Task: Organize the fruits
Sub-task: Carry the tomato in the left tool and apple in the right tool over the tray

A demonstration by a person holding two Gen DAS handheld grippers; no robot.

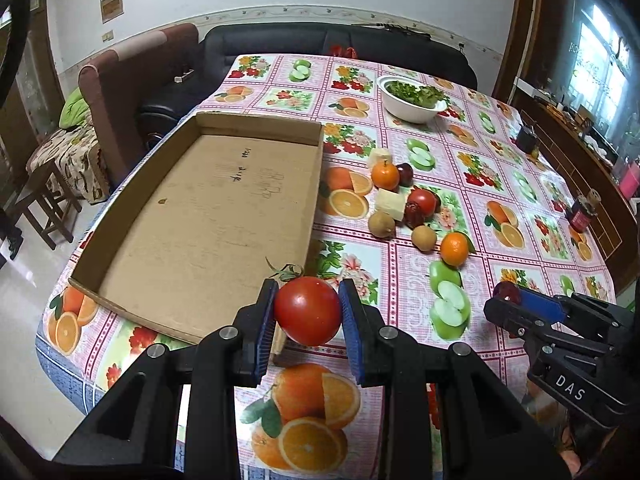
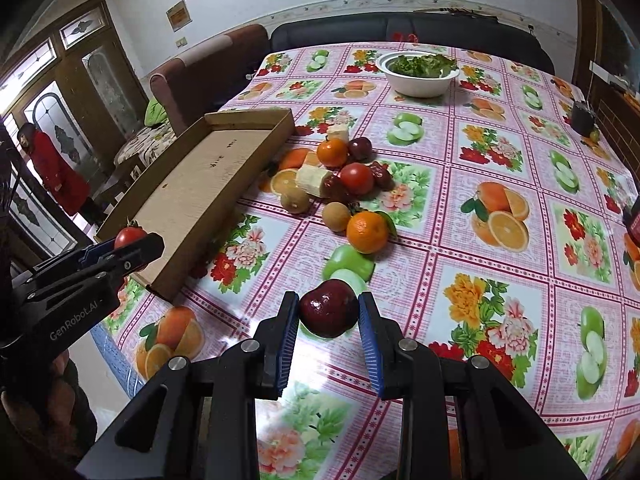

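Observation:
My left gripper is shut on a red tomato with a green stem, held above the near right corner of the empty cardboard tray. My right gripper is shut on a dark red plum above the tablecloth, right of the tray. The right gripper shows in the left wrist view, the left gripper in the right wrist view. A pile of fruit lies right of the tray: oranges, a tomato, kiwis, pale chunks.
A white bowl of greens stands at the far side of the table. Dark jars stand near the right edge. A sofa and armchair lie beyond the table. A person in red stands by the door at left.

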